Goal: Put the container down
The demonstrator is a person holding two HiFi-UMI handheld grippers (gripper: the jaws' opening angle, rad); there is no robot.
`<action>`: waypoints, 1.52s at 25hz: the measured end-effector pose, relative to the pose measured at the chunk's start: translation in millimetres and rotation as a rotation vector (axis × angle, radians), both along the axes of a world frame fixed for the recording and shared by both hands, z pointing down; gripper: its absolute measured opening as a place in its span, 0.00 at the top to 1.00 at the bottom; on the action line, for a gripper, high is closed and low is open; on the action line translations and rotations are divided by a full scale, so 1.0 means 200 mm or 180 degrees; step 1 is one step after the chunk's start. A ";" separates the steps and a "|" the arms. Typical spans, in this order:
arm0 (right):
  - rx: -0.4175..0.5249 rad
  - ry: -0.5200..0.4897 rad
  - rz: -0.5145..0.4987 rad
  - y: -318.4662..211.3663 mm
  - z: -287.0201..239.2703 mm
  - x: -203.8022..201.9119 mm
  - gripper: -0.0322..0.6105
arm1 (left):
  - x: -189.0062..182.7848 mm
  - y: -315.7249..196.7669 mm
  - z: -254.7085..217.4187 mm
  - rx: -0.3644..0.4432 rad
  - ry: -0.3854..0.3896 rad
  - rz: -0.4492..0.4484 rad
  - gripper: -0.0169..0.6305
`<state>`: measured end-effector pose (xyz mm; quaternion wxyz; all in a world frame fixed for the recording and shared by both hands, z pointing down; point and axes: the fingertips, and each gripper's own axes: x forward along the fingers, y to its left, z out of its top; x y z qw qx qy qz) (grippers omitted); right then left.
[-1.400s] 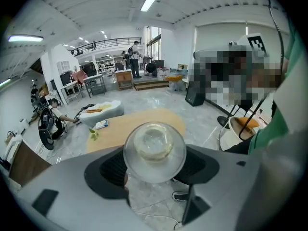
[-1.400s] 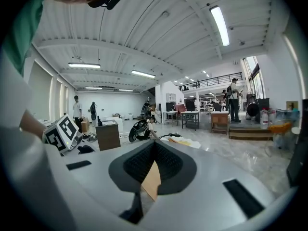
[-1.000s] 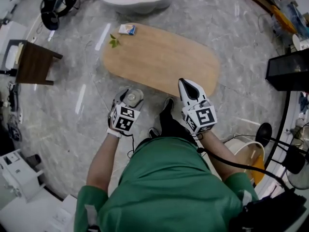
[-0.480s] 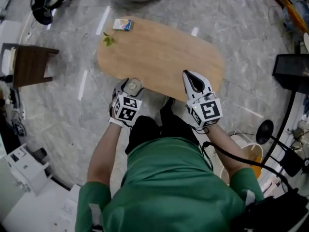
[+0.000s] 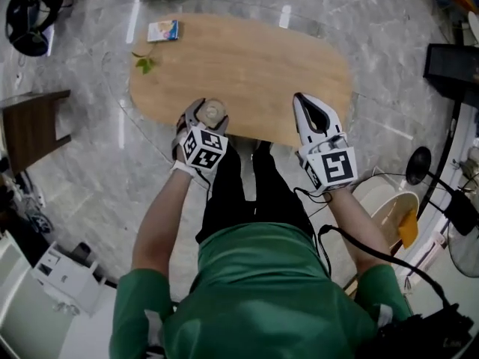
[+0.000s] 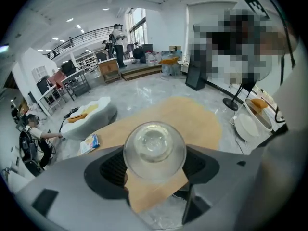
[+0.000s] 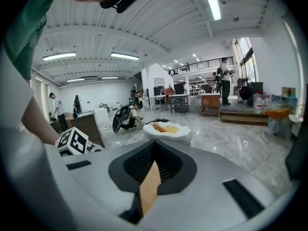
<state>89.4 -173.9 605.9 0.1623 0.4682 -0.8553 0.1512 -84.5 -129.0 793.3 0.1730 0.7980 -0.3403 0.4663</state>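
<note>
The container (image 6: 154, 148) is not down yet: the left gripper (image 5: 210, 115) fingers squeeze it over the worktop (image 5: 247, 66), and the right gripper (image 5: 305, 105) fingers are closed, empty.

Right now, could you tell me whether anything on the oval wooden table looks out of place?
Nothing is spilled or damaged. Only a small green leafy sprig lies loose at the far left of the oval wooden table, near a blue-and-white packet. The clear glass container is gripped by the left gripper.
</note>
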 end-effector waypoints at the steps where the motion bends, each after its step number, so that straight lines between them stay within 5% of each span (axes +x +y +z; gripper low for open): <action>1: -0.0026 -0.0008 0.0064 -0.01 0.03 0.01 0.92 | 0.01 -0.02 0.05 -0.0021 -0.0016 0.0072 0.45; 15: -0.0294 0.0004 0.0527 -0.06 0.38 0.17 0.92 | 0.14 -0.20 0.68 -0.0182 -0.0096 0.0487 0.45; 22: -0.0574 0.0027 0.0497 0.02 0.59 0.19 0.92 | 0.18 -0.20 1.02 -0.0295 -0.0168 0.0583 0.45; 38: -0.0765 0.0027 0.0304 0.01 0.73 0.05 0.92 | 0.19 -0.19 1.22 -0.0240 -0.0220 0.0825 0.45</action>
